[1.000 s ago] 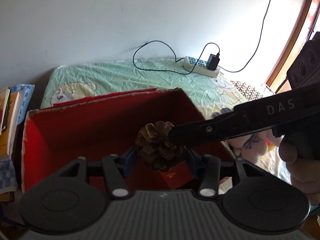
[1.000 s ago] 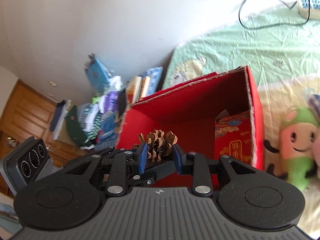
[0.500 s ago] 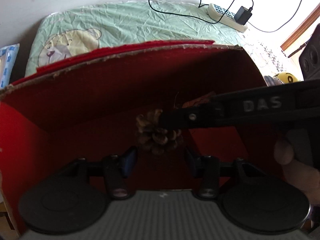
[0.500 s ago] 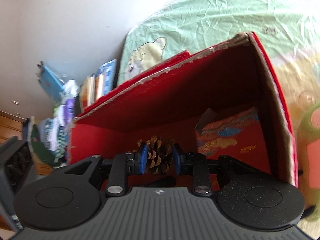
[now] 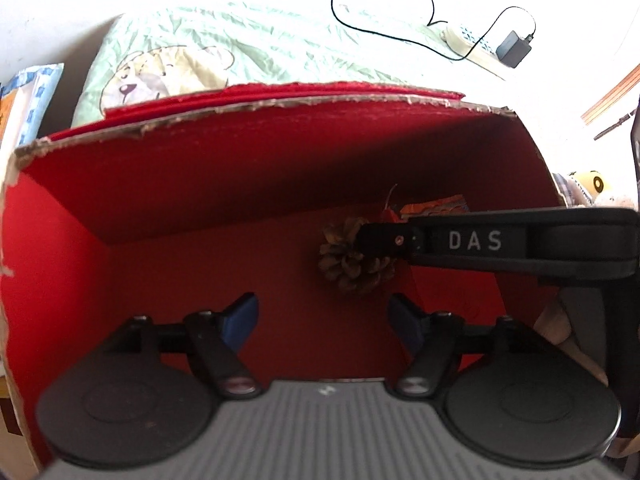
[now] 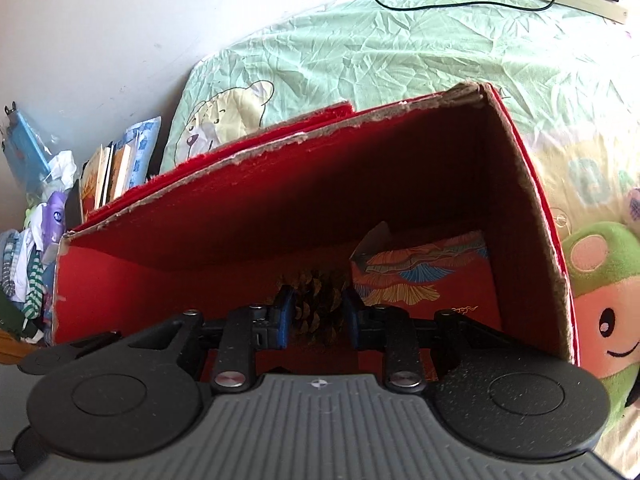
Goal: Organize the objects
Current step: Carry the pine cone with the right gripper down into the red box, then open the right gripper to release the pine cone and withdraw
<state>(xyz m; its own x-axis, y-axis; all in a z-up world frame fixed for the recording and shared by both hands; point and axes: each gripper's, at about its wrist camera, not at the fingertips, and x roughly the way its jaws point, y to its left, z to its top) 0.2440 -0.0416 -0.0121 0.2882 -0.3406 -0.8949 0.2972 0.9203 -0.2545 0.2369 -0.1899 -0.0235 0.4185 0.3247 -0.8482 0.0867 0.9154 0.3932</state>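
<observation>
Since a second ago the pine cone (image 5: 352,258) has passed from between the left gripper's (image 5: 322,322) jaws down into the red box (image 5: 240,168), and both grippers have dropped from above the rim to inside it. The left gripper's jaws now stand wide and empty at lower centre of its view, the cone ahead of them and apart. The right gripper (image 6: 316,314) reaches in from the right of the left view, its arm marked "DAS", and its jaws hold the pine cone (image 6: 318,300) between the blue pads (image 6: 285,316), low in the box just left of a red patterned packet (image 6: 420,276). The box sits on a green bedsheet (image 6: 360,40). A green plush toy (image 6: 600,300) lies at the right edge of the right view, outside the box wall.
</observation>
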